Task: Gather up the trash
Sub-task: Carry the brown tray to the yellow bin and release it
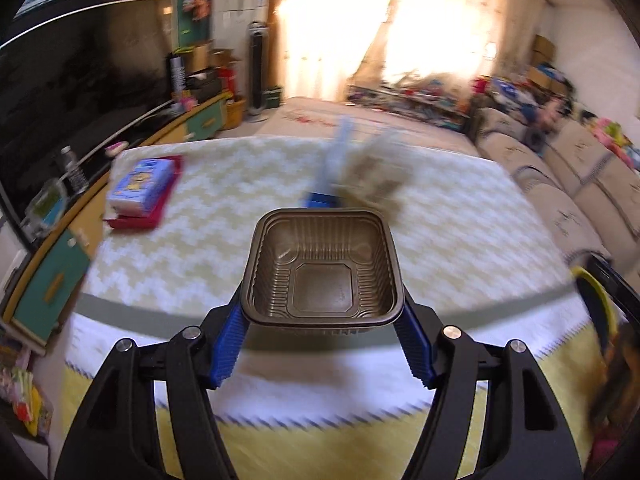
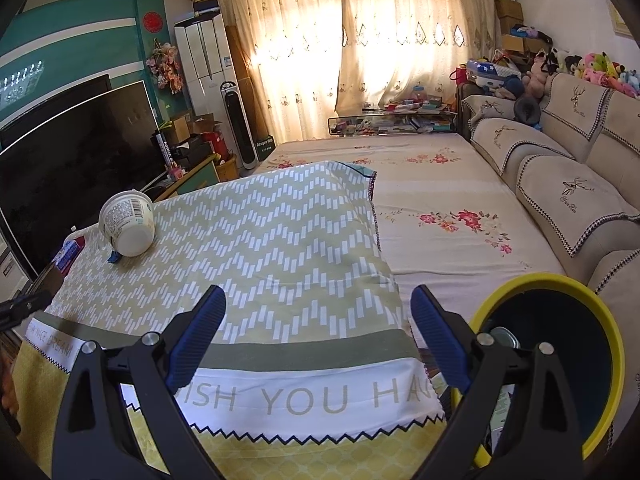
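Note:
My left gripper (image 1: pixel 322 312) is shut on a brown ribbed plastic tray (image 1: pixel 322 269), held above the chevron-patterned cloth (image 1: pixel 224 216); its blue pads press the tray's two sides. Beyond the tray lies a blurred pale cup on a blue scrap (image 1: pixel 360 176). My right gripper (image 2: pixel 318 340) is open and empty above the same cloth (image 2: pixel 280 240). A white paper cup (image 2: pixel 128 224) lies on its side at the cloth's left. A yellow-rimmed dark bin (image 2: pixel 560 364) stands at the lower right, with a round metal lid and other bits inside; its edge also shows in the left wrist view (image 1: pixel 596 304).
A blue tissue pack on a red box (image 1: pixel 144 190) lies at the cloth's left. A TV (image 2: pixel 72 152) and low cabinet run along the left. A floral sheet (image 2: pixel 440 200) and beige sofa (image 2: pixel 560 184) lie to the right.

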`<state>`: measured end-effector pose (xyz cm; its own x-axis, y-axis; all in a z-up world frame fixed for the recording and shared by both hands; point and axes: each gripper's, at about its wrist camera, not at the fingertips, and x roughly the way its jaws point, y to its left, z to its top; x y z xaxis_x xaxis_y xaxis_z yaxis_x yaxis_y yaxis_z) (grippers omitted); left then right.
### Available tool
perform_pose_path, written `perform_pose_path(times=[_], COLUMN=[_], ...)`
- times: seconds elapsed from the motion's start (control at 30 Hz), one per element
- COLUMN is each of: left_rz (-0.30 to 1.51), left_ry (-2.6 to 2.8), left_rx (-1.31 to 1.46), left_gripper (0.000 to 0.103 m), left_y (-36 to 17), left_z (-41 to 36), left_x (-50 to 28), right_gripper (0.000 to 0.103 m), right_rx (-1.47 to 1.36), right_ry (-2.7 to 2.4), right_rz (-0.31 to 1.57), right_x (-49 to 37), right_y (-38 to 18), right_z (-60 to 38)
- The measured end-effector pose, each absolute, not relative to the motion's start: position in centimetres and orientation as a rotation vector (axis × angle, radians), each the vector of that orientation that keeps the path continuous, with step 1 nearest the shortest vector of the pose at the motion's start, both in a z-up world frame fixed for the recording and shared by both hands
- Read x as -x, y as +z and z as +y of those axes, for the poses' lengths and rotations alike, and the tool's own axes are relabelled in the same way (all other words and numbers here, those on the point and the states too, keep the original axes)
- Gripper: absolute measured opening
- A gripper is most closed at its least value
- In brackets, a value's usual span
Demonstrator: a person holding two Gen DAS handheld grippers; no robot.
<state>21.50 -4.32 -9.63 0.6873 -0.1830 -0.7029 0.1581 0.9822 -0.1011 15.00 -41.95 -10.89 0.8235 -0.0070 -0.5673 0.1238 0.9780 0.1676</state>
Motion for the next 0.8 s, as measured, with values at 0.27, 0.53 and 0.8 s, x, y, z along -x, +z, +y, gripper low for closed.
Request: perform_pose_path(times=[0.27,0.53,0.8], left_rz=[0.767,0.778,0.857], left_ry=[-0.472,-0.749,-0.935], left_rx=[-0.049,-0.132,-0.21], left_gripper=[0.067,0.067,0.067], left_y=[-7.5,-7.2,-9.0], left_z=[-15.8,-29.2,-42.0], left_x=[-17.0,-15.6,-15.0], right_gripper=[0.089,0.089,0.089], right_rx=[-0.202,-0.228,-0.303], right_ry=[-0.154,-0.42,-0.577], right_rz=[0.562,0.53,0.532], right_x=[-11.4,-4.1,0.3], right_y=[-8.3,-7.6,-8.8], right_z=[-45.3,-53.6,-59.9])
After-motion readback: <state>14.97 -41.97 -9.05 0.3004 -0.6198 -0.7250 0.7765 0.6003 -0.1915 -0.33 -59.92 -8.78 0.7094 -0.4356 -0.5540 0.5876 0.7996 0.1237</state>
